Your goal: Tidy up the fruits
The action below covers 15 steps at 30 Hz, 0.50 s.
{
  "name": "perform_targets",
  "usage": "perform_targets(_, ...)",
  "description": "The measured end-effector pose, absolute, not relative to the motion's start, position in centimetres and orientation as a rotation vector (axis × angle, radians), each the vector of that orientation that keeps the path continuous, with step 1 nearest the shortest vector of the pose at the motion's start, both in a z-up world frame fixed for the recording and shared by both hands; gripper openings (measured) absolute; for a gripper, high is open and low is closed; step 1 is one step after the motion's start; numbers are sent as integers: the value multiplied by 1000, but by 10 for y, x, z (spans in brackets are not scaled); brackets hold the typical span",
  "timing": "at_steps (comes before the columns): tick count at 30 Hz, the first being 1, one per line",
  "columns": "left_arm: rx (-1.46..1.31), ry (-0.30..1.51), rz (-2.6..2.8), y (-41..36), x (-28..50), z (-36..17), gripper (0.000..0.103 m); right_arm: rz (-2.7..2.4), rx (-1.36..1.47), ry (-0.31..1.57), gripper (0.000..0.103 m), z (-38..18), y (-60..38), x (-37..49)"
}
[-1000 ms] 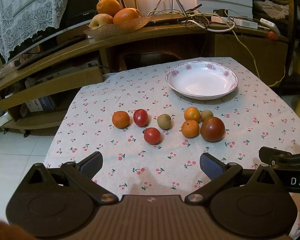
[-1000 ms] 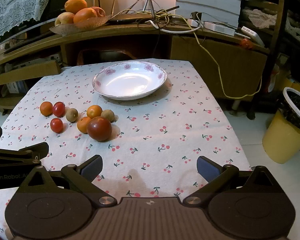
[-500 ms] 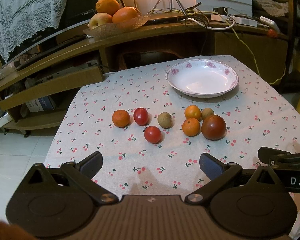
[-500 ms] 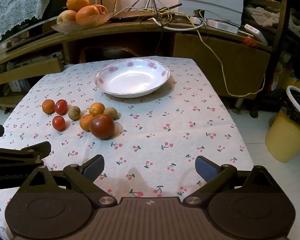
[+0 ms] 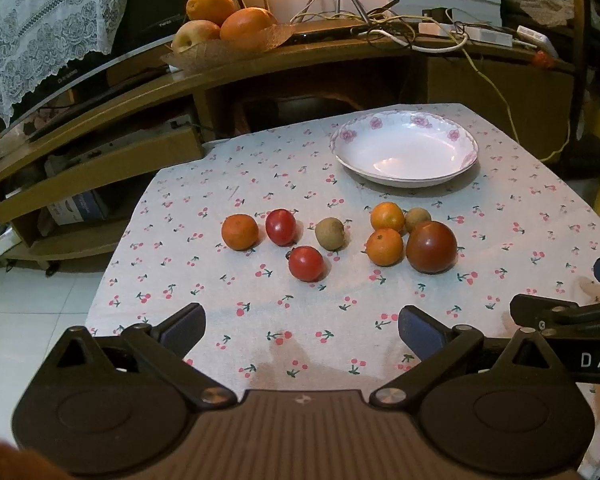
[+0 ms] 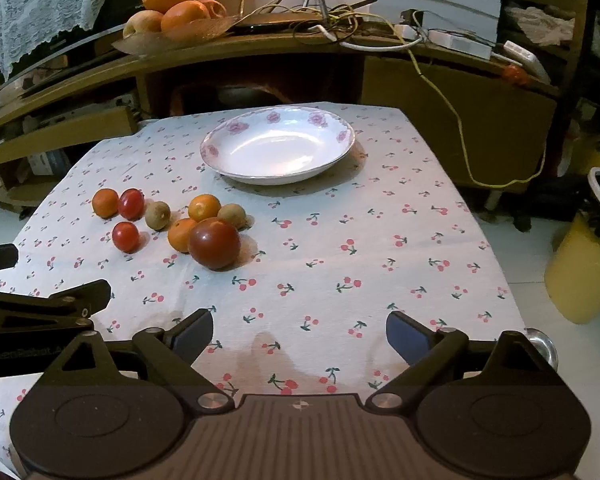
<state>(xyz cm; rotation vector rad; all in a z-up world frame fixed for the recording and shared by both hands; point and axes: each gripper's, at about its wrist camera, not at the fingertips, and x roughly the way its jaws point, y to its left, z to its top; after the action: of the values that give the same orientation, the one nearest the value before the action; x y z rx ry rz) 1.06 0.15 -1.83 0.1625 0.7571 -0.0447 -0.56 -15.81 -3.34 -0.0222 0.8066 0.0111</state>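
Several fruits lie on the cherry-print tablecloth (image 5: pixel 320 320): a big dark red tomato (image 5: pixel 431 246) (image 6: pixel 214 243), two small red tomatoes (image 5: pixel 306 263) (image 5: pixel 280 227), three small oranges (image 5: pixel 239 232) (image 5: pixel 384 247) (image 5: pixel 387 217) and two brown kiwis (image 5: pixel 329 233) (image 5: pixel 417 219). An empty white flowered plate (image 5: pixel 404 151) (image 6: pixel 278 148) stands behind them. My left gripper (image 5: pixel 302 326) is open and empty, short of the fruits. My right gripper (image 6: pixel 300 334) is open and empty, right of the fruits.
A wooden shelf unit behind the table carries a basket of large oranges and an apple (image 5: pixel 224 28), plus cables (image 5: pixel 400 32). A yellow bin (image 6: pixel 592 256) stands on the floor to the right. The left gripper shows in the right wrist view (image 6: pixel 40 308).
Both grippers have moved slightly forward toward the fruits and plate. The fruits and plate have not moved. Both grippers stay open.
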Motion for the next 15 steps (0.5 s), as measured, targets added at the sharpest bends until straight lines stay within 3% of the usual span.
perform_targets(15,140,754,-65,18,45,-26,103,131,-69,825,85,-37,-146,32)
